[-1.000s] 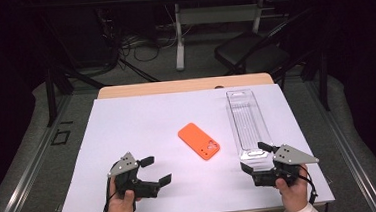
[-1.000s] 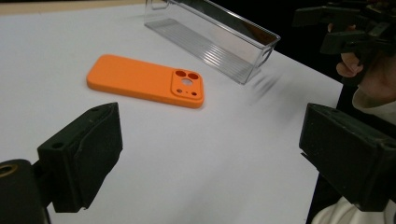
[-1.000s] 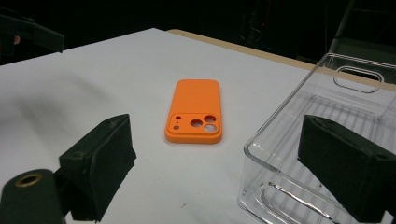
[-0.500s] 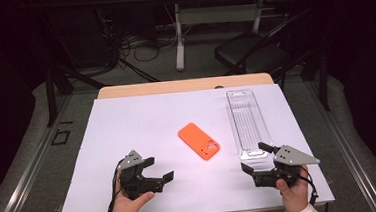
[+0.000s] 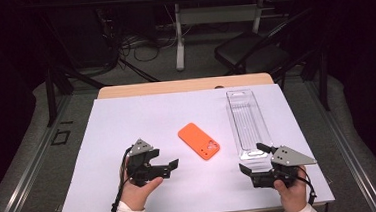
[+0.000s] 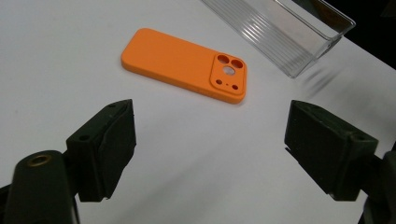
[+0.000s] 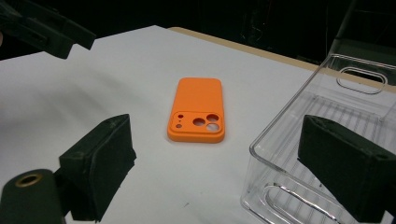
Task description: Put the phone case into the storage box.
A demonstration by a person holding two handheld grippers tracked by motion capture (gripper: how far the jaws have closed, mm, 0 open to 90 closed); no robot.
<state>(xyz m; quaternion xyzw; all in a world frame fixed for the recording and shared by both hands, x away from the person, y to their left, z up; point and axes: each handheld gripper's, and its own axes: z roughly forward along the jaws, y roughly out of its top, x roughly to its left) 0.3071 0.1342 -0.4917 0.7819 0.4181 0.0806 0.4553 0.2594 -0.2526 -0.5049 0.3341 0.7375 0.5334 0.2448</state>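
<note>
1. Left tongs (image 5: 172, 165): held in the left hand (image 5: 139, 189) near the table's (image 5: 126, 115) front edge, pointing right, jaws apart with nothing between; they have just been closing a little.
2. Right tongs (image 5: 252, 159): gripped by the right hand (image 5: 292, 191) at the table's front right, pointing left, jaws wide, empty.

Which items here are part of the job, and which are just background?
In the job:
- orange phone case, flat on the white table cover
- clear plastic tray, empty
- left gripper, open, its jaws have just been closing with nothing between them
- right gripper, open

Just lying about:
- black chair behind the table
- cables on the floor
</note>
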